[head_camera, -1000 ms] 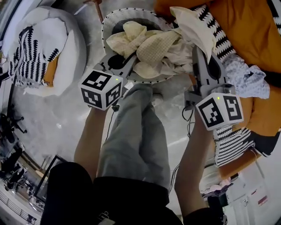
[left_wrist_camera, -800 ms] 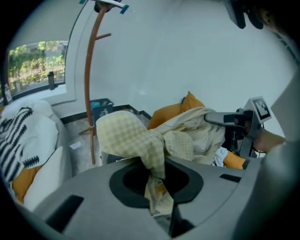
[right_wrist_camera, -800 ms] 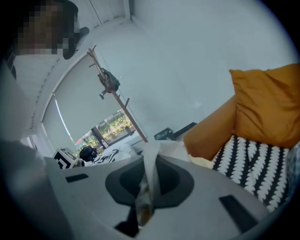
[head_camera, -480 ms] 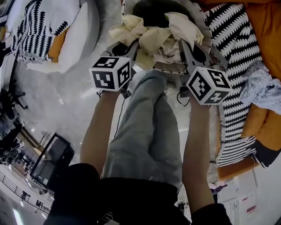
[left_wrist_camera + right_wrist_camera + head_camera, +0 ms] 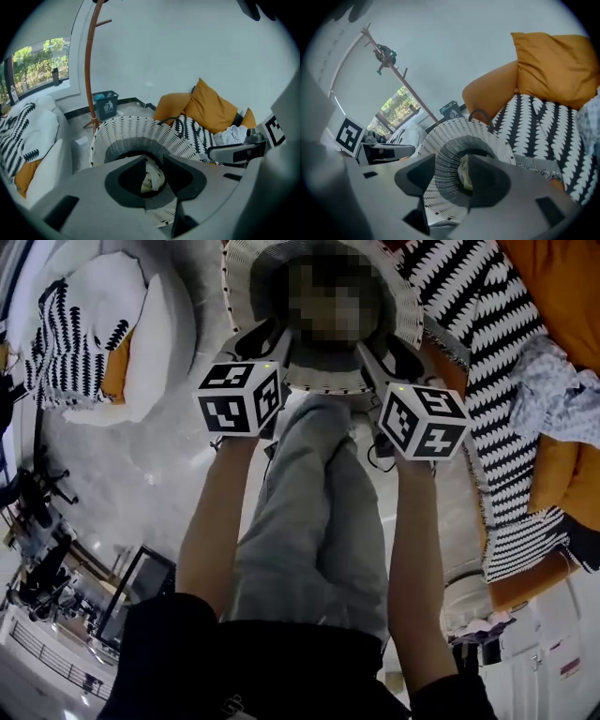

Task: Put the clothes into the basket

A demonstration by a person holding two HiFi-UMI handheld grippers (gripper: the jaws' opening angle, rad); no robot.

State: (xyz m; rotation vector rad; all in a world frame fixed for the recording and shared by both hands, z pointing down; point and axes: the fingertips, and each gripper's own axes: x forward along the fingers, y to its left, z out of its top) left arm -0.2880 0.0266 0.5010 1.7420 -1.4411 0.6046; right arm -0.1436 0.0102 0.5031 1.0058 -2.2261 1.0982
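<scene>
- The basket [image 5: 246, 277]: interior unreadable in the head view; far rim cut off by the top edge.
- The clothes [image 5: 151, 178]: only a pale strip shows between the jaws of the left claw [image 5: 153, 158], which have just been opening, gripping nothing; the claw's body hides the rest.
- The right claw [image 5: 451, 157], jaws likewise just opening: its body hides the basket's near rim.

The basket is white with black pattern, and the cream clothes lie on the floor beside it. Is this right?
Not quite: the cream clothes lie inside the basket, not outside it, as the left gripper view shows. The white with black pattern is right.
</scene>
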